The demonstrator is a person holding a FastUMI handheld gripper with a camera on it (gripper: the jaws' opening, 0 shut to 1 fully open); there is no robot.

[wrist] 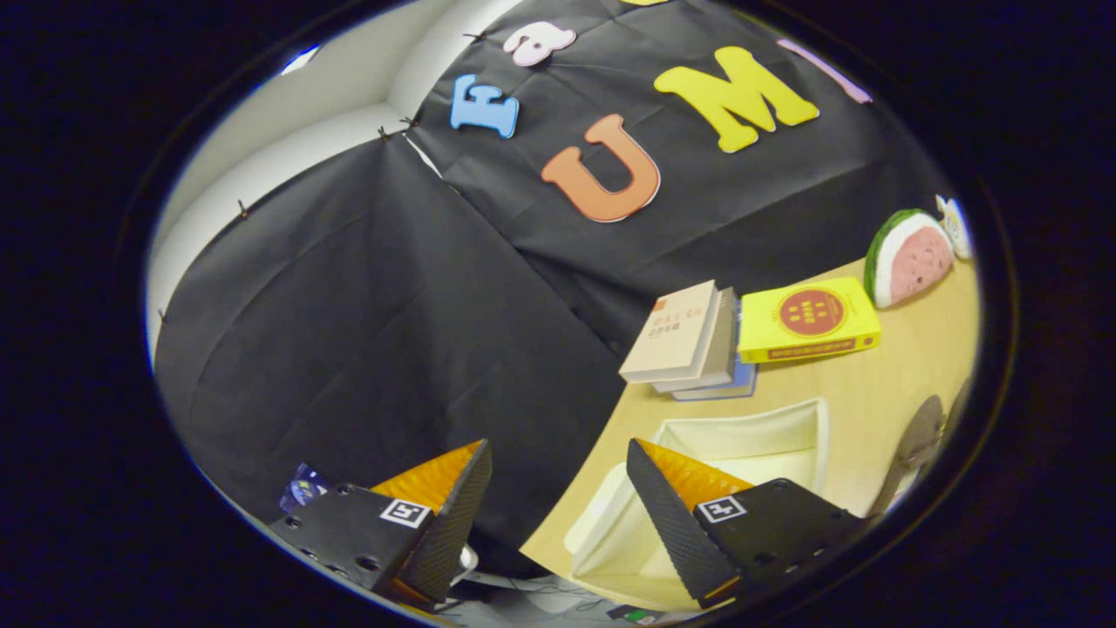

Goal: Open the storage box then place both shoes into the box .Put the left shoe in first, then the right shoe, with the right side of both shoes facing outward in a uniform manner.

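The gripper point(558, 488) is hanging tilted above the pale wooden table point(881, 410), its jaws released and gripping nothing. The cream-white, open-topped rectangular fabric storage box point(767, 436) is lying just ahead of the right finger, partly hidden by it, and appears empty. A dark shoe-like shape point(915, 445) is showing beside the box; its identity cannot be confirmed. A stack of books point(697, 344), a yellow book point(806, 321) and a watermelon-slice cushion point(908, 258) are sitting beyond. Judgement: the box appears opened; the next move calls for fetching the left shoe.
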